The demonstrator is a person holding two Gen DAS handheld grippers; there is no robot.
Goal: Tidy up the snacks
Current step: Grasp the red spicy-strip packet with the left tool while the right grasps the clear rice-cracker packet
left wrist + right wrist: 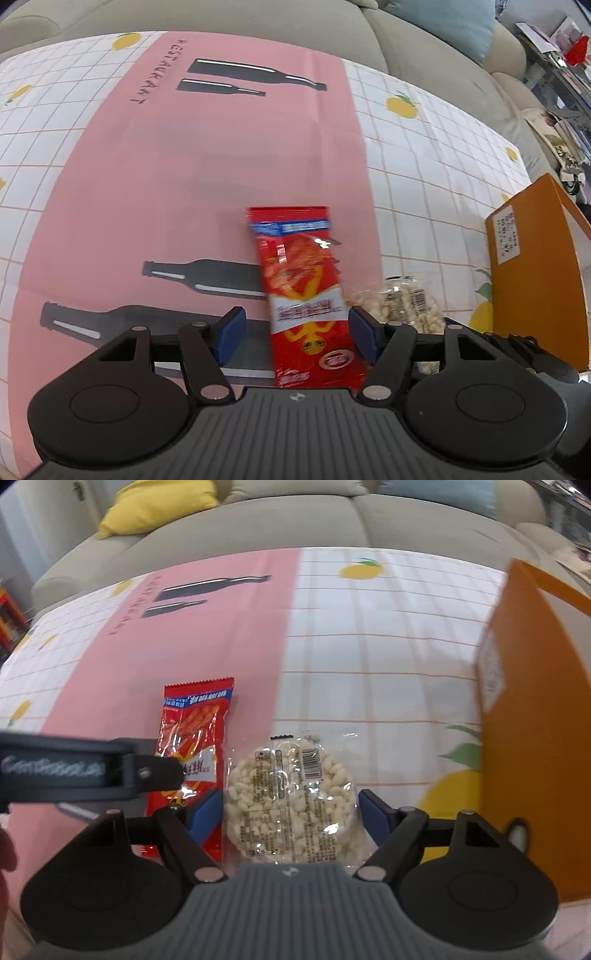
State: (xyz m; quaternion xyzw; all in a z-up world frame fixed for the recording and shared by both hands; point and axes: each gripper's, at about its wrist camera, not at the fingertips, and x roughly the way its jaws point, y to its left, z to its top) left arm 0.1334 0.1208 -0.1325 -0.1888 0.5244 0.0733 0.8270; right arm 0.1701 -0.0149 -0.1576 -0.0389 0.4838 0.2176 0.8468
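Observation:
A red snack packet (299, 280) lies on the pink mat, running lengthwise between the open fingers of my left gripper (295, 334). It also shows in the right wrist view (195, 734). A clear bag with a puffed rice cake (291, 801) lies next to it on the right, between the open fingers of my right gripper (291, 816). In the left wrist view the rice cake bag (406, 302) sits just right of my right blue pad (364, 334). An orange box (535, 720) stands upright at the right, also in the left wrist view (535, 273).
The table carries a white grid cloth with lemon prints (424, 155) and a pink mat with bottle prints (184, 166). A beige sofa (295, 517) with a yellow cushion (155, 506) lies behind. My left gripper's body (74, 771) reaches in from the left.

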